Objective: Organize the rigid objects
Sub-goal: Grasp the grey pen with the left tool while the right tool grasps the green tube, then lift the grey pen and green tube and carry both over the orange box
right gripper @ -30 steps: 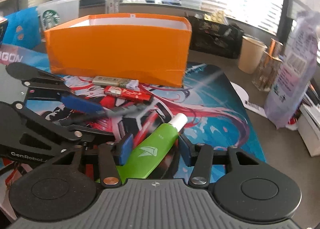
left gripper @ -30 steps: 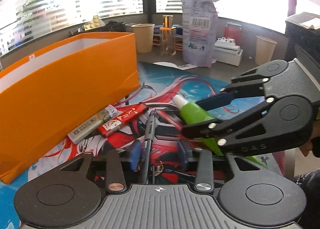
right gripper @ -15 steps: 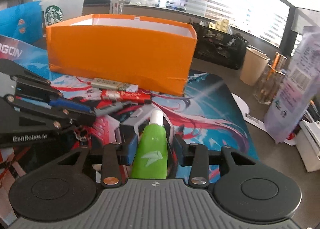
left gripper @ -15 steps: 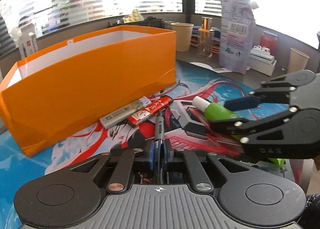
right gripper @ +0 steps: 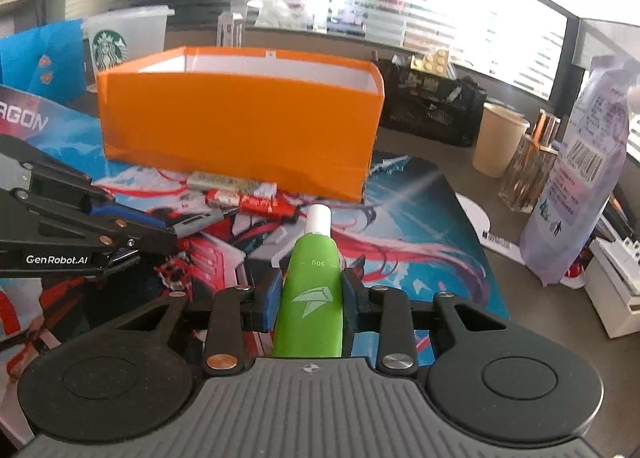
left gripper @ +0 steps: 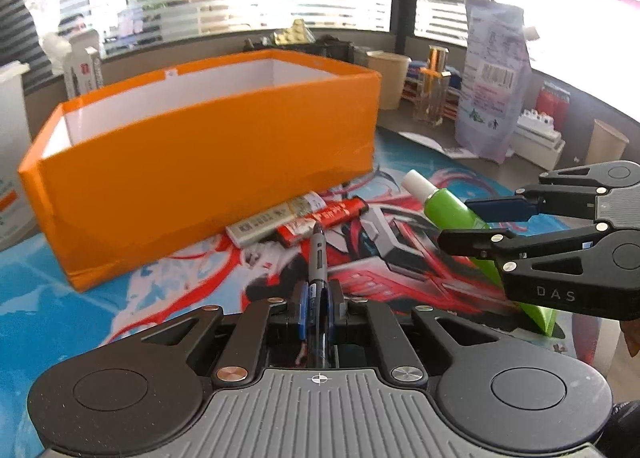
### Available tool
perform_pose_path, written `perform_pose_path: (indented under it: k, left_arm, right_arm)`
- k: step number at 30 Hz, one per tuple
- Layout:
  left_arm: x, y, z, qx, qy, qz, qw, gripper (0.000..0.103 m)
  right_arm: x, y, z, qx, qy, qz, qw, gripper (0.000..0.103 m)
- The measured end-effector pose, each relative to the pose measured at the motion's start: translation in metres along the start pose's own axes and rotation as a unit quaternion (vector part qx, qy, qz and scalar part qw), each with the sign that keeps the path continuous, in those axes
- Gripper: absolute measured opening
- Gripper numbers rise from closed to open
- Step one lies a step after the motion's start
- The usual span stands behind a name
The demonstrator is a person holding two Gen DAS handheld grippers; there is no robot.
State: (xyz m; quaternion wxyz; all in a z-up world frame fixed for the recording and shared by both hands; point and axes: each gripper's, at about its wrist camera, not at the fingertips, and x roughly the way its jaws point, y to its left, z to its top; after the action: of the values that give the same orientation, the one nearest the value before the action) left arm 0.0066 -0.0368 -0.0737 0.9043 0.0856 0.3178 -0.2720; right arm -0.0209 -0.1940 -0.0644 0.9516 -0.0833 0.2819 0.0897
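My left gripper (left gripper: pixel 318 304) is shut on a dark pen (left gripper: pixel 317 254) and holds it above the printed mat, pointing at the orange box (left gripper: pixel 208 154). My right gripper (right gripper: pixel 308 294) is shut on a green tube with a white cap (right gripper: pixel 314 282), lifted and pointing at the same orange box (right gripper: pixel 240 130). A beige stick (left gripper: pixel 272 218) and a red stick (left gripper: pixel 324 218) lie on the mat against the box's front wall. The tube also shows in the left wrist view (left gripper: pixel 452 210), and the pen shows in the right wrist view (right gripper: pixel 196 222).
A purple pouch (right gripper: pixel 576 186), a paper cup (right gripper: pixel 496 142), a glass bottle (right gripper: pixel 532 170) and a black organiser (right gripper: pixel 432 106) stand right of the box. A Starbucks cup (right gripper: pixel 120 38) stands behind it on the left. A white box (right gripper: pixel 616 286) sits at the far right.
Both grippers closed, the left on the pen and the right on the green tube, and lifted them off the mat, turning toward the orange box.
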Motion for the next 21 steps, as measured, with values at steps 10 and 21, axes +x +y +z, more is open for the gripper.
perform_pose_path:
  k: [10,21]
  left_arm:
    - [-0.028,0.013,0.014,-0.017,-0.043,0.019,0.9988,0.007]
    - [-0.057,0.020,0.037,-0.015,-0.089,0.045,0.9949,0.007]
  right_arm:
    - [-0.010,0.009,0.019,-0.007,-0.042,0.014,0.999,0.029]
    - [-0.016,0.021,0.051,-0.022,-0.086,0.027,0.996,0.029]
